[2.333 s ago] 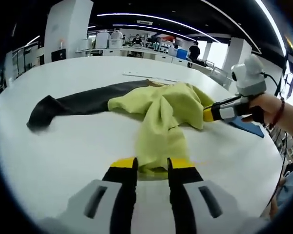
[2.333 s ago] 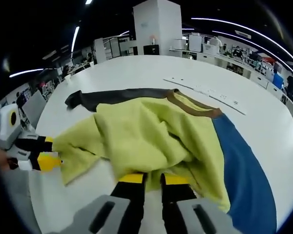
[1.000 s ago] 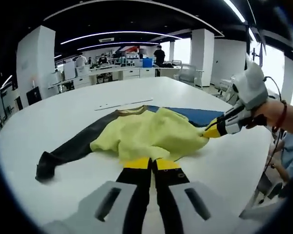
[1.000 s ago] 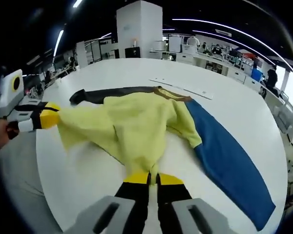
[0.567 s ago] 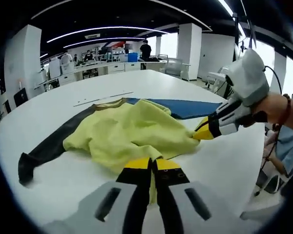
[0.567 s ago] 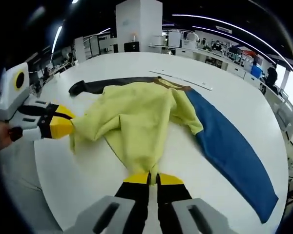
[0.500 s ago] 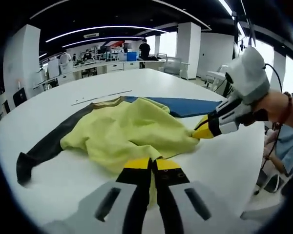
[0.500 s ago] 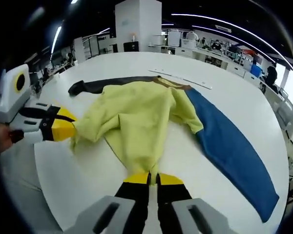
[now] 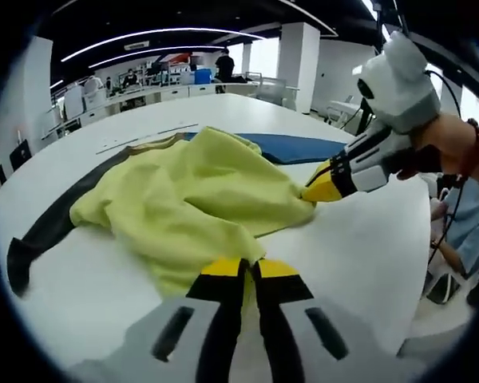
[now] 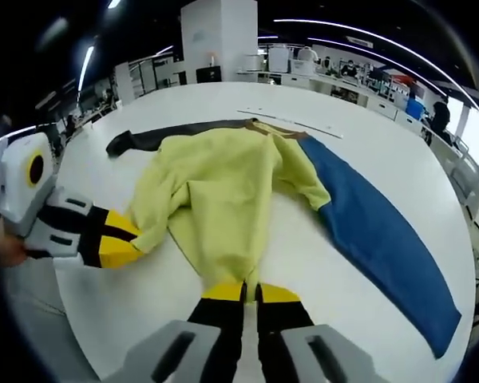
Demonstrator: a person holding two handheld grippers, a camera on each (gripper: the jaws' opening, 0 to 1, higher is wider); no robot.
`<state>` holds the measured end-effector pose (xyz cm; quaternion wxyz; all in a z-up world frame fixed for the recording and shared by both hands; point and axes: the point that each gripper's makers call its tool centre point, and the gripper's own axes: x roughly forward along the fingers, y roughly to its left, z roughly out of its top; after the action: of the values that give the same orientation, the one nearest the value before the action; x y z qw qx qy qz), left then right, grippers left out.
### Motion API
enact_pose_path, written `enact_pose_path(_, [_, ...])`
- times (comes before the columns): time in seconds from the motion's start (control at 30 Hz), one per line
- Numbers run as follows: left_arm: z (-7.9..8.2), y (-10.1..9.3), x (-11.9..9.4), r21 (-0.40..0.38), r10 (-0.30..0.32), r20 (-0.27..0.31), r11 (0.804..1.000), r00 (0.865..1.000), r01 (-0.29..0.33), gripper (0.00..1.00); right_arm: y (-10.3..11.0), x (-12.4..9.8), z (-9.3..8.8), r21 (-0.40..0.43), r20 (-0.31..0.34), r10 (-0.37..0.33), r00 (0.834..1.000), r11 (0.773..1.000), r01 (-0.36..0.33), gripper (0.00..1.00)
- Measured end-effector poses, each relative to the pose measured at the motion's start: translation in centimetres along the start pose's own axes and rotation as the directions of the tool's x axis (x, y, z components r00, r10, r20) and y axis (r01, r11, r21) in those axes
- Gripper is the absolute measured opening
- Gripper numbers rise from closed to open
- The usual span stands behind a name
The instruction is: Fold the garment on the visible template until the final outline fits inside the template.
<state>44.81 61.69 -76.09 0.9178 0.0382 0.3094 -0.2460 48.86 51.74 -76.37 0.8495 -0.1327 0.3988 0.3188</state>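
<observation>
Garment (image 10: 223,191), yellow-green, lies bunched on white table (image 10: 184,104); each gripper pinches an edge, jaws pressed together: left gripper (image 9: 248,275) near hem, right gripper (image 10: 248,291) likewise. Dark sleeve (image 10: 176,136) far left, blue template (image 10: 375,231) right.

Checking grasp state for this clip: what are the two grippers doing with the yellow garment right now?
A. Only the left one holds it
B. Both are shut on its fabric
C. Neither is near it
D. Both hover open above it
B. The left gripper and the right gripper each have their jaws closed on an edge of the yellow garment, which lies spread on the white table.
</observation>
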Motion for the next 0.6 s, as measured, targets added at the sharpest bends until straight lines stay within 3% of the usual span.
enact_pose_path(0.17, [-0.2, -0.4, -0.3, -0.025, -0.018, -0.003, 1.0, 1.0, 0.018, 0.15, -0.2, -0.2, 0.0, 0.011, 0.004, 0.005, 1.0, 1.0, -0.005, 0.04])
enact_pose_path(0.3, [0.5, -1.0, -1.6, -0.024, -0.046, 0.014, 0.999, 0.999, 0.047, 0.32, -0.6, -1.0, 0.1, 0.013, 0.007, 0.004, 1.0, 1.0, -0.004, 0.13])
enact_pose_path(0.4, [1.0, -0.9, -2.8, -0.01, -0.044, 0.027, 0.999, 0.999, 0.045, 0.4, -0.9, -1.8, 0.4, 0.008, 0.017, 0.01, 1.0, 1.0, -0.01, 0.16])
enact_pose_path(0.6, [1.3, 1.0, -5.5, -0.043, 0.019, 0.052, 0.999, 0.998, -0.016, 0.4, -1.7, -2.3, 1.3, -0.02, 0.044, 0.032, 0.999, 0.999, -0.031, 0.14])
